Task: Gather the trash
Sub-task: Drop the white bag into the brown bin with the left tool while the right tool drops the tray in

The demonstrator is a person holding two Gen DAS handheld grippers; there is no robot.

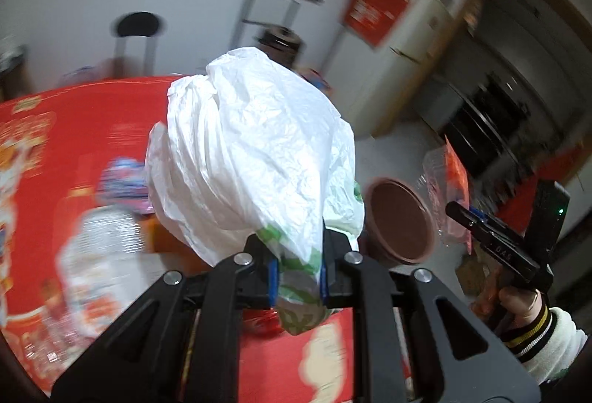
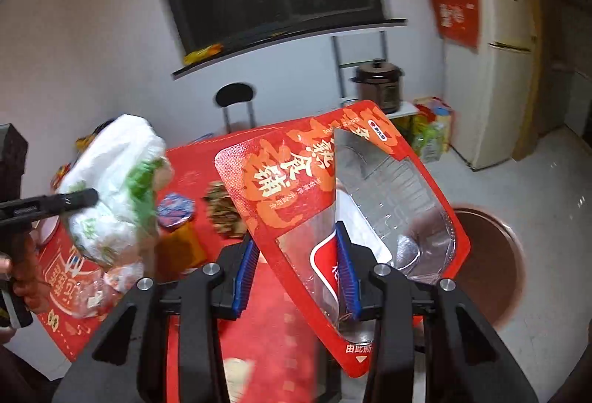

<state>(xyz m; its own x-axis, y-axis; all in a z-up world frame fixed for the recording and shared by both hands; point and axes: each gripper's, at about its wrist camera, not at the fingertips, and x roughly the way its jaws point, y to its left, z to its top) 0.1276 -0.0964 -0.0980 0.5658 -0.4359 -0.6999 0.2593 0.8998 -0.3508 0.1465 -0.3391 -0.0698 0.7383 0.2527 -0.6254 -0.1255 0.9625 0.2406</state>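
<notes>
My left gripper point(image 1: 298, 277) is shut on a crumpled white plastic bag with green print point(image 1: 251, 151) and holds it above the red table point(image 1: 92, 129); the bag also shows in the right wrist view point(image 2: 114, 188). My right gripper point(image 2: 299, 273) is shut on a red food package with a clear plastic tray point(image 2: 344, 195), held tilted above the table's right edge. A round brown trash bin point(image 2: 492, 255) stands on the floor to the right, and it shows in the left wrist view point(image 1: 401, 221). The right gripper holding its package shows there too point(image 1: 492, 236).
On the red table lie a clear plastic bottle point(image 1: 100, 255), a blue-lidded cup point(image 2: 175, 208), an orange box point(image 2: 185, 244) and a dark snack pile point(image 2: 222, 210). A black stool point(image 2: 236, 107), a cooker point(image 2: 381, 84) and a fridge point(image 2: 492, 88) stand behind.
</notes>
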